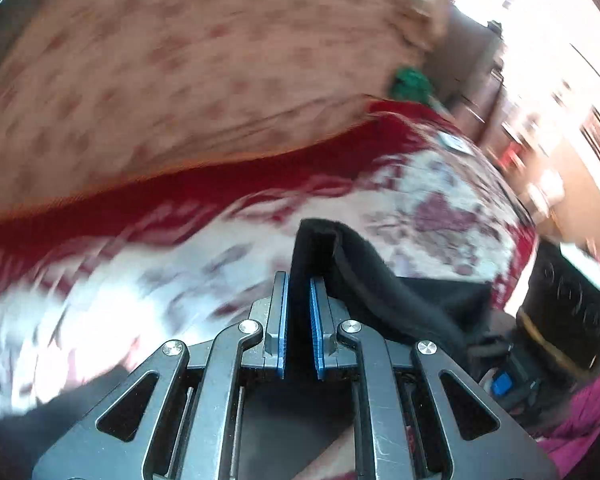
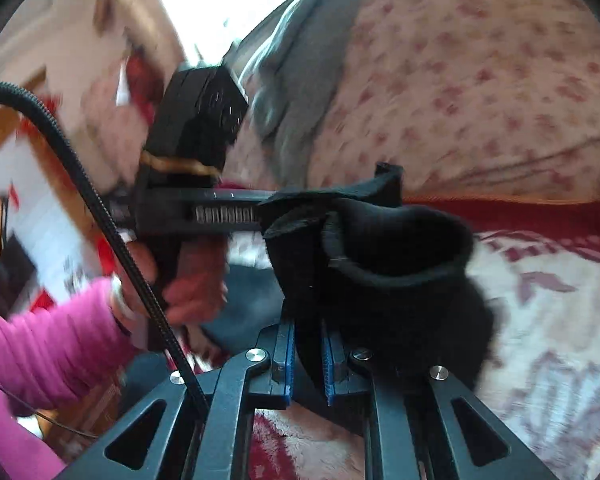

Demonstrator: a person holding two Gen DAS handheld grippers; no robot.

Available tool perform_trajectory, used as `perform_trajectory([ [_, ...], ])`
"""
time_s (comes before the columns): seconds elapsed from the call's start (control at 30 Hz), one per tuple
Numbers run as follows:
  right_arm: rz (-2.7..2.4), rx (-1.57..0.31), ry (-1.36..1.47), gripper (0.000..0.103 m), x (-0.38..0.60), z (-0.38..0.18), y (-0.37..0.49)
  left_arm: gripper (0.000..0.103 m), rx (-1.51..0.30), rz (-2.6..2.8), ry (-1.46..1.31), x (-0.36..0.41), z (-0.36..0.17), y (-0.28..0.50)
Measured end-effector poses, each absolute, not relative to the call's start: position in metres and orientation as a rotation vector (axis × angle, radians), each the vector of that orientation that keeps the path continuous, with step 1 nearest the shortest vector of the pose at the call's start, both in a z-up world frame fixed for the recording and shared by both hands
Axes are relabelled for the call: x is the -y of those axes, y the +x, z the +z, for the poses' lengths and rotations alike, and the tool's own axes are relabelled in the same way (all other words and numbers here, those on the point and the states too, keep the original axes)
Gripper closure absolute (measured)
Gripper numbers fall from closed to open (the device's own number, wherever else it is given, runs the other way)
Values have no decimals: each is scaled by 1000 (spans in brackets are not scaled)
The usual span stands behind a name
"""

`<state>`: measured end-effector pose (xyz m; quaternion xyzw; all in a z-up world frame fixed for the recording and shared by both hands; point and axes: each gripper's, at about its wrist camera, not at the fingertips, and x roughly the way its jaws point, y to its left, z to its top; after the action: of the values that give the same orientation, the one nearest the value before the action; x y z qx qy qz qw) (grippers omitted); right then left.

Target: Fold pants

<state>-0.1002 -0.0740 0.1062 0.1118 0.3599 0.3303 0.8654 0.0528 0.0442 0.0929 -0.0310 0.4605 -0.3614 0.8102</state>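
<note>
One bed (image 1: 440, 200), red-and-white cover; one peach patterned quilt (image 1: 180, 80) at 12 o'clock. One pair of black pants (image 2: 380, 256), lifted above the bed, strung between two grippers. Left gripper (image 1: 299, 280): fingers pinching a pants edge. Right gripper (image 2: 309, 328): fingers pinching another edge. One pink sleeve (image 2: 48, 340) at 8 o'clock.

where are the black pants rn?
Off the red-and-white blanket, the black pants hang between the two grippers: the left gripper and right gripper are each shut on an edge.
</note>
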Motion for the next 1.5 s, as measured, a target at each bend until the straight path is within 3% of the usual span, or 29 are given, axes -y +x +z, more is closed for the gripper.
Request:
perform_trajectory([
  [0.2,772,-943,163,82,10,53,-80,94,-1008,-546,-256,-140,66,43],
  [0.37,826,-920,197,81,14,66,-87,93,-954,-492,-236,-161,79,13],
  [0.4,817,-902,209,81,21,71,-91,92,-948,-493,-234,-161,80,8],
  [0.47,783,-865,266,80,43,79,-99,73,-940,-515,-225,-155,84,-4],
  [0.53,731,-859,319,75,65,83,-102,65,-938,-531,-217,-143,86,-14],
  [0.63,610,-853,345,72,97,81,-102,63,-940,-561,-193,-122,85,-29],
  [0.73,500,-867,382,58,121,71,-100,62,-943,-491,-124,-99,77,-35],
  [1.07,457,-953,560,58,142,31,-73,62,-1035,-299,-269,-111,26,-25],
  [1.23,469,-933,640,73,148,25,-70,64,-1058,-320,-251,-99,27,-25],
  [1.27,469,-925,679,74,151,25,-72,68,-1078,-360,-266,-96,27,-27],
  [1.5,386,-950,621,76,155,29,-81,69,-1084,-352,-251,-90,32,-46],
])
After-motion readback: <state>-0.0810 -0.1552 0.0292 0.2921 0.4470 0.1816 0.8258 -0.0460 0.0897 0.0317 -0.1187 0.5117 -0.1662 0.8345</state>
